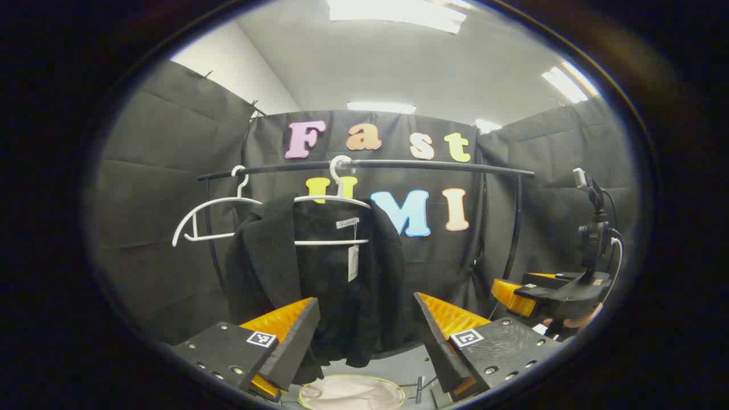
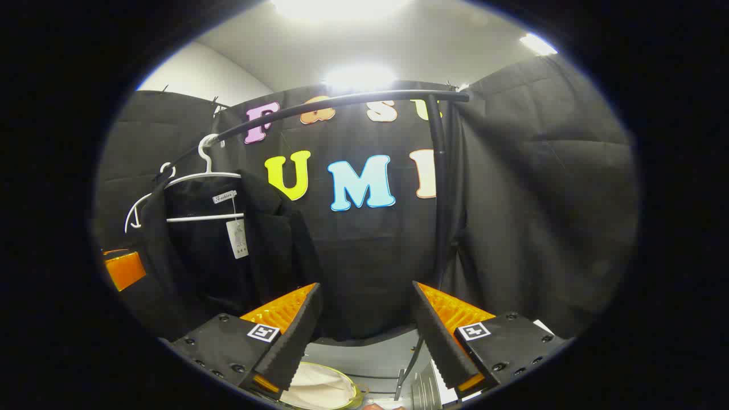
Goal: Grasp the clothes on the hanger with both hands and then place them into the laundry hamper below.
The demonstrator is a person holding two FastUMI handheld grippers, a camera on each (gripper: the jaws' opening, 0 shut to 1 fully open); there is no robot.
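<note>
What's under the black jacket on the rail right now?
Below the black jacket sits the laundry hamper, its light lining showing between the open left claw fingers. The hamper's body and the floor around it are cut off from view.

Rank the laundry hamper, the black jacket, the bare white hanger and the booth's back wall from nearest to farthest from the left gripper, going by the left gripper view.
1. Laundry hamper, below the left gripper.
2. Black jacket, straight ahead on its hanger.
3. Bare white hanger, upper left on the rail.
4. Back wall, behind the rail.
</note>
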